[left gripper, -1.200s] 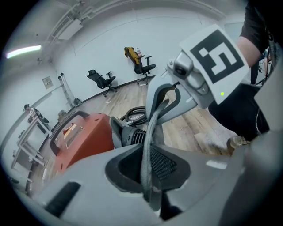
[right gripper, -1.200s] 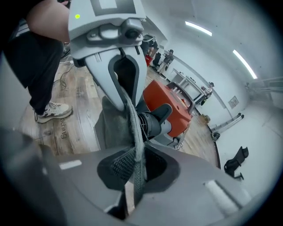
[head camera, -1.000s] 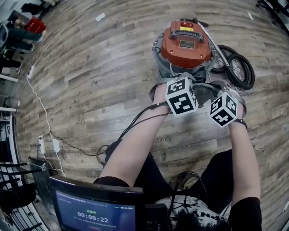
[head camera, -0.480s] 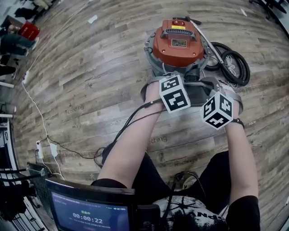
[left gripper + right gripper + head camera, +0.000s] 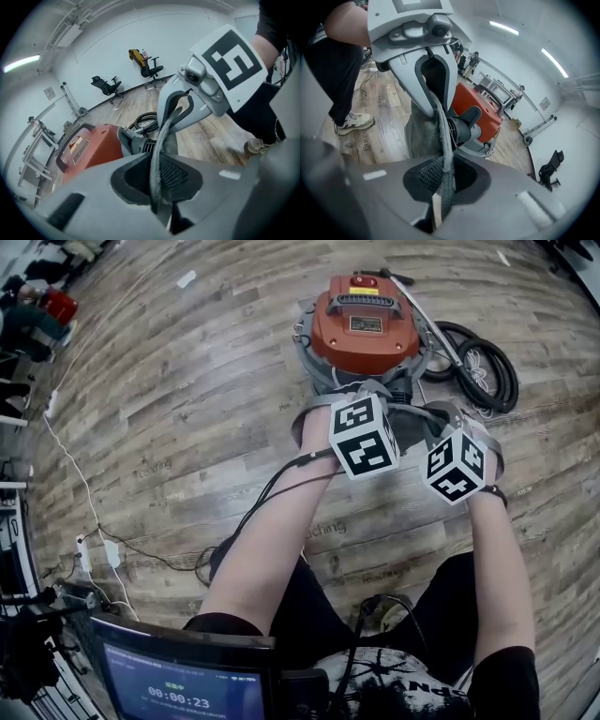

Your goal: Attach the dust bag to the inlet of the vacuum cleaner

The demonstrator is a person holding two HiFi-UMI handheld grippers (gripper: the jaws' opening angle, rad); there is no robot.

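Note:
An orange vacuum cleaner (image 5: 364, 326) stands on the wood floor, its black inlet (image 5: 400, 395) facing me. The grey dust bag (image 5: 410, 432) hangs just in front of the inlet, stretched between my two grippers. My left gripper (image 5: 382, 397) holds the bag's thick rim (image 5: 157, 154); its jaws have just been opening a little, with the rim still between the pads. My right gripper (image 5: 433, 418) is shut on the opposite edge of the bag (image 5: 443, 154). In the right gripper view the inlet (image 5: 461, 127) shows right behind the bag's cloth (image 5: 419, 133).
A coiled black hose (image 5: 480, 362) and a metal wand (image 5: 427, 310) lie to the right of the vacuum. White cables (image 5: 89, 474) and a power strip (image 5: 98, 549) run along the floor on the left. Office chairs (image 5: 108, 85) stand by the far wall.
Both grippers stay in front of the vacuum with the bag between them. Only the head camera's view has shifted slightly.

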